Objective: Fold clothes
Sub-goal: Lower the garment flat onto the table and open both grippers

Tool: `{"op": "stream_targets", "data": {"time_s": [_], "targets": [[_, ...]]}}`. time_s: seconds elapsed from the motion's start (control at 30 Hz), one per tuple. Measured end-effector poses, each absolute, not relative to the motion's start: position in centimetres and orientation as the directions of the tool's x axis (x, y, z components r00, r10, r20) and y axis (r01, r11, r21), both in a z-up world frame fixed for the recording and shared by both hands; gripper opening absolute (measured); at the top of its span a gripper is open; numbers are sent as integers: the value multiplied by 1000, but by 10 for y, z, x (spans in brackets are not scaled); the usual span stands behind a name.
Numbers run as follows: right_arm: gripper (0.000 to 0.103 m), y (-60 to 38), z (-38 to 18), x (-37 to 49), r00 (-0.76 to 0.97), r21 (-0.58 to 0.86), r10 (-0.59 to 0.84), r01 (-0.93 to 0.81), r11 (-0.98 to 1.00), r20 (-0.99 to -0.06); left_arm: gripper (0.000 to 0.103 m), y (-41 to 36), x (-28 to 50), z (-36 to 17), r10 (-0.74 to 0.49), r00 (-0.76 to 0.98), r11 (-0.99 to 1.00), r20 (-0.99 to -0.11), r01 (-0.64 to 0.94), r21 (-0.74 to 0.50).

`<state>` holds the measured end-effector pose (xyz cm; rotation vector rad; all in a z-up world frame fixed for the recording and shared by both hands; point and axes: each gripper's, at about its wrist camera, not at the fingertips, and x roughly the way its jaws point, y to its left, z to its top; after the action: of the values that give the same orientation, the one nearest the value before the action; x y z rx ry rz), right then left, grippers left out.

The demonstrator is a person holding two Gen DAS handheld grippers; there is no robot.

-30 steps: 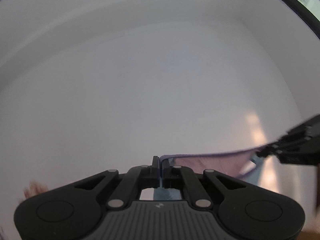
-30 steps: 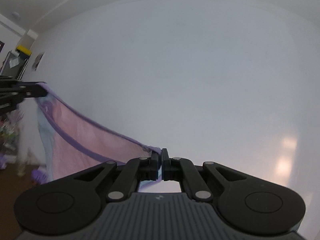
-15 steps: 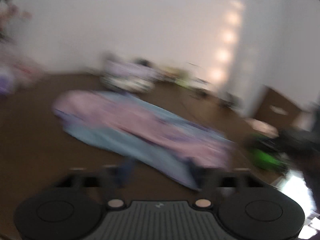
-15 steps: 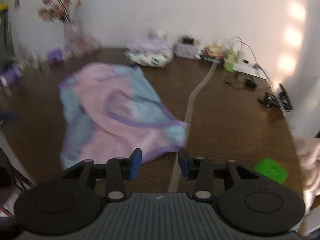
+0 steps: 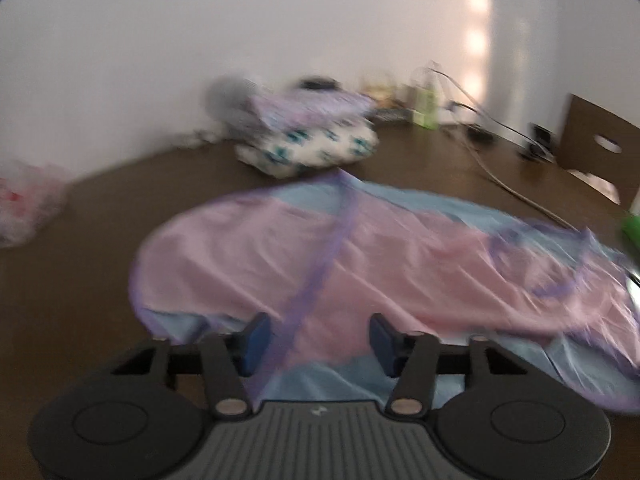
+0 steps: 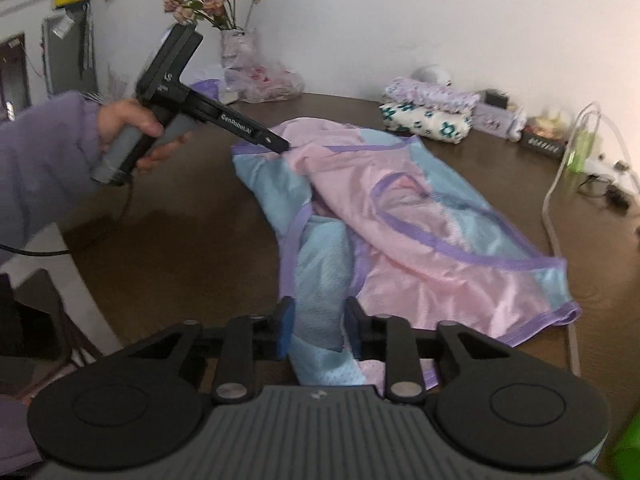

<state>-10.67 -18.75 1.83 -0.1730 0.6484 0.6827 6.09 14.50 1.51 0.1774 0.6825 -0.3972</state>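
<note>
On the brown table point(image 6: 192, 232) lies the pink-and-blue garment point(image 6: 400, 240) — both grippers' jaws closing, cloth between, not yet pinched.

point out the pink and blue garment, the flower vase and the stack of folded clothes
pink and blue garment point(image 6: 432, 264), right wrist view, pink middle panel
flower vase point(image 6: 236, 50), right wrist view, vase body below the stems
stack of folded clothes point(image 6: 428, 114), right wrist view, front of the pile

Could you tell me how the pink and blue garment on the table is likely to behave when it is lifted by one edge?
The pink and blue garment lies rumpled in soft folds, so it would probably hang limp and sag. Its thin, slightly shiny fabric suggests that it is light and perhaps slippery between the pads. On the wooden table it would likely slide and bunch when pushed.
</note>
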Motion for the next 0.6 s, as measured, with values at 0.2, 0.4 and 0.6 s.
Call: {"op": "stream_targets", "data": {"time_s": [0.2, 0.4, 0.6], "targets": [[3, -205, 15, -93, 576, 102, 523, -605, 790, -629, 25, 162, 40, 14, -321, 662, 913, -677, 407, -34], [3, -246, 17, -89, 635, 69, 414, -494, 867, -652, 23, 158, -23, 17, -275, 664, 939, -695, 340, -47], [6, -263, 24, -78, 712, 33, 327, -393, 919, -621, 27, 127, -92, 27, -289, 679, 932, -675, 360, -37]]}}
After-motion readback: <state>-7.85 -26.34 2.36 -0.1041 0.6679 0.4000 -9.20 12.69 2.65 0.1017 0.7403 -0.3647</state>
